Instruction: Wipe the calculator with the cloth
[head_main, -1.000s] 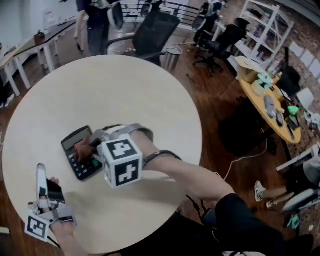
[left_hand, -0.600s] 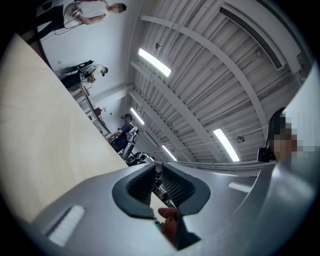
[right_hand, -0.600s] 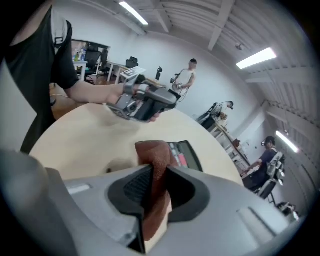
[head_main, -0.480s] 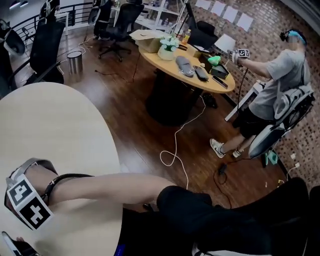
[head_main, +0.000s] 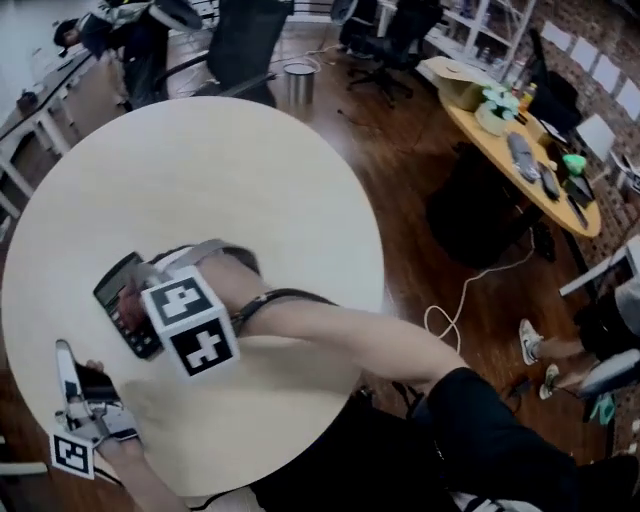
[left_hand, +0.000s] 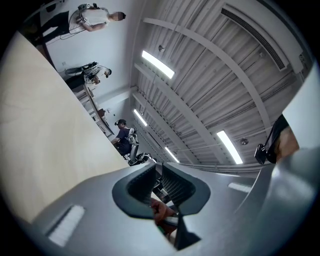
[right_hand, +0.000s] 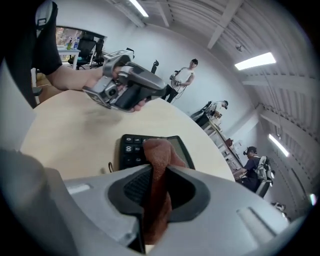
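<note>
The right gripper (right_hand: 157, 187) was clenched on a reddish-brown cloth (right_hand: 159, 157), whose free end stood over the keys and screen of the black calculator (right_hand: 131, 150); whether it touched could not be told. In the head view the marker cube (head_main: 190, 325) hid the cloth, and the calculator lay on the left part of the round table (head_main: 250, 190). The left gripper (head_main: 63, 360), jaws pressed together, sat near the table's near rim, tilted up toward the ceiling lights (left_hand: 157, 65). Bare tabletop stretched beyond the calculator.

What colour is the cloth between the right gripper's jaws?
Reddish brown. The cloth shows best in the right gripper view.
</note>
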